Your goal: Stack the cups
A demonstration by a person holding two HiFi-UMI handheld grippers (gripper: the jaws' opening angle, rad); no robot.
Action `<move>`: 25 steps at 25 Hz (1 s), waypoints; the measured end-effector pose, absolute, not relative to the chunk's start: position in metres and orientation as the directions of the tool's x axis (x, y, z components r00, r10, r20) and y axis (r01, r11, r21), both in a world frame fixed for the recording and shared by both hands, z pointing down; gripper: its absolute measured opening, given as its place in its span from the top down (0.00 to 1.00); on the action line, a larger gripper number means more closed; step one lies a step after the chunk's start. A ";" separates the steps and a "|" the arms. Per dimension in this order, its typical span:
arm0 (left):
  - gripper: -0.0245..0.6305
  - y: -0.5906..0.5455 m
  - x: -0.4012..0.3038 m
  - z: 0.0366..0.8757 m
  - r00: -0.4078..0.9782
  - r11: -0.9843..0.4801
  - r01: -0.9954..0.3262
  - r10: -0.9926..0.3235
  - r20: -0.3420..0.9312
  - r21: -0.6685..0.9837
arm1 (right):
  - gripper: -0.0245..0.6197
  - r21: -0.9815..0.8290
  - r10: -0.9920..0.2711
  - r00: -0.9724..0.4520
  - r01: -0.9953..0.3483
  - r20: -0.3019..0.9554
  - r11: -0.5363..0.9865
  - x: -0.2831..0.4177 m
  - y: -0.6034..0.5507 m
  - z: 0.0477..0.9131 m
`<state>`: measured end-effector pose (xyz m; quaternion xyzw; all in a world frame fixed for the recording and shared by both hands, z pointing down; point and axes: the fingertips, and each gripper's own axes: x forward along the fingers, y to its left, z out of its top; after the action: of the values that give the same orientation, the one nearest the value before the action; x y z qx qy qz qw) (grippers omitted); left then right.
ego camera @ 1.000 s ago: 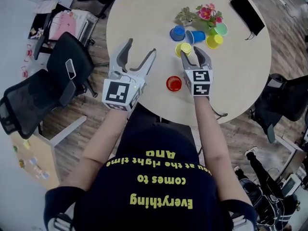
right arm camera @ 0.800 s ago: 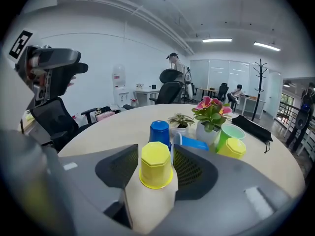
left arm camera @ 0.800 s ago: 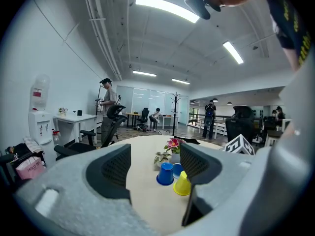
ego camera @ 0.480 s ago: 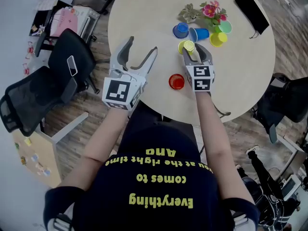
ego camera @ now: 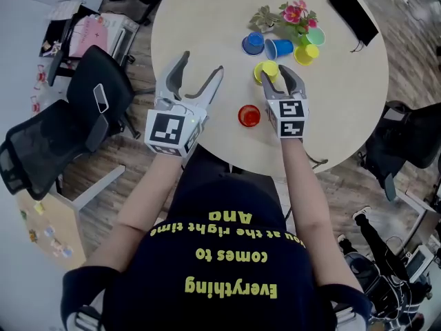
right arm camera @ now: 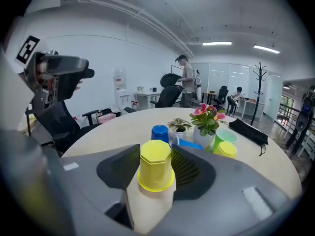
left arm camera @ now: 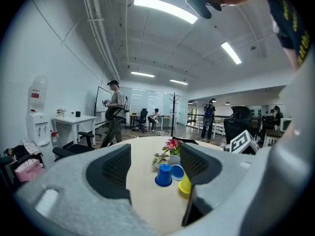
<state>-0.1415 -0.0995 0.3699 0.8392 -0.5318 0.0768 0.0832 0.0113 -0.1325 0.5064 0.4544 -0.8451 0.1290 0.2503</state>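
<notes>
Nearest, the red cup [ego camera: 249, 116] is sitting between both grippers. The left gripper [ego camera: 202, 62] is hovering spread and empty. The right gripper [ego camera: 278, 78], its jaws just closing, is pinching the upturned yellow cup [ego camera: 266, 69]. The other cups [ego camera: 279, 49] are lying straight beyond.

Open office: swivel chairs [ego camera: 41, 147], desks [left arm camera: 74, 120], water cooler [left arm camera: 38, 113].

The right gripper [ego camera: 278, 79], its jaws just closing with the yellow cup [ego camera: 267, 67] between them, covers that cup's near side in the head view; whether the pads press it cannot be told; in the right gripper view the lying blue cup [right arm camera: 189, 144] shows only as a strip behind a jaw; the table [ego camera: 207, 19] is cut off at the head view's top edge.
</notes>
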 end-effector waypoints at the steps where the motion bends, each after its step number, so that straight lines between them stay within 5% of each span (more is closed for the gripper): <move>1: 0.48 -0.100 -0.140 0.369 0.426 -0.424 -0.904 -0.879 0.214 0.059 | 0.63 0.008 -0.706 -0.464 -0.833 0.535 0.553 0.014 -0.129 0.502; 25: 0.48 -0.095 -0.099 0.359 0.525 -0.522 -0.850 -0.832 0.182 0.068 | 0.64 -0.011 -0.694 -0.408 -0.866 0.593 0.500 0.063 -0.004 0.518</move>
<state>-0.0992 -0.0945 0.3591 0.8700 -0.4833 0.0634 0.0744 0.0626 -0.0041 0.5184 0.4735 -0.8236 0.1604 0.2677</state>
